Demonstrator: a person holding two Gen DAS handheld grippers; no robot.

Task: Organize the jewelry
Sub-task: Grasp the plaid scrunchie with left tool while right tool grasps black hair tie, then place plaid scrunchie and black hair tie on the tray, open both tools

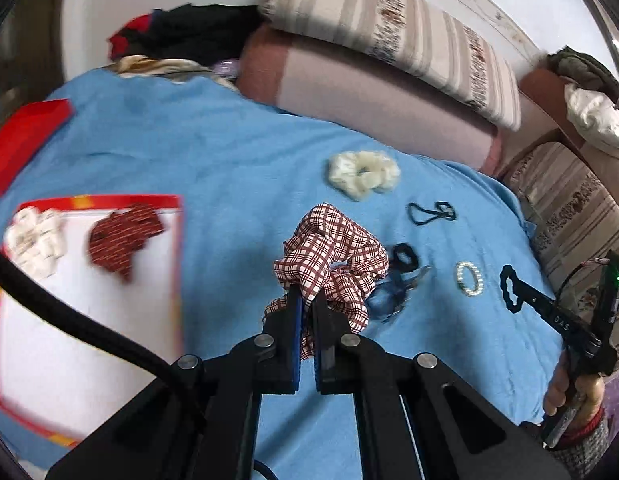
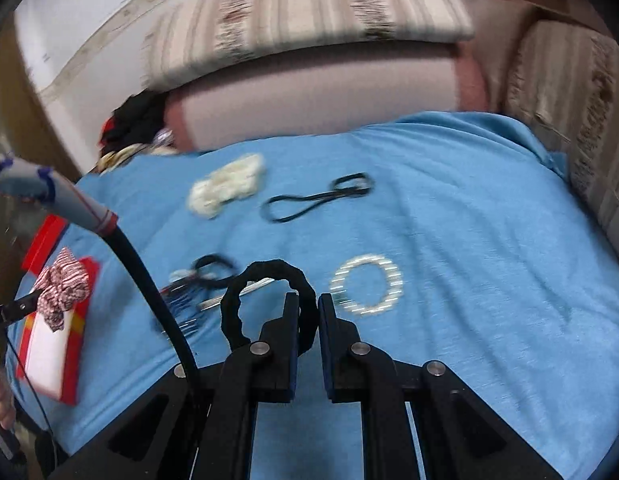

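My left gripper (image 1: 308, 296) is shut on a red-and-white plaid scrunchie (image 1: 333, 264) and holds it above the blue cloth (image 1: 213, 152). My right gripper (image 2: 308, 300) is shut on a black scrunchie (image 2: 265, 300); it also shows in the left wrist view (image 1: 511, 290). A white tray with a red rim (image 1: 109, 201) at the left holds a dark red striped scrunchie (image 1: 123, 238) and a cream scrunchie (image 1: 35, 246). On the cloth lie a fluffy white scrunchie (image 1: 363, 174), a pearl bracelet (image 1: 468, 279), thin black hair ties (image 1: 431, 213), a black tie (image 1: 405, 258) and a blue clip (image 1: 389, 300).
A red lid (image 1: 25, 140) lies at the far left. Striped cushions (image 1: 389, 40) and a pink bolster (image 1: 369, 104) line the back of the cloth. Dark clothes (image 1: 189, 32) are piled at the back left. Another cushion (image 1: 577, 208) stands at the right.
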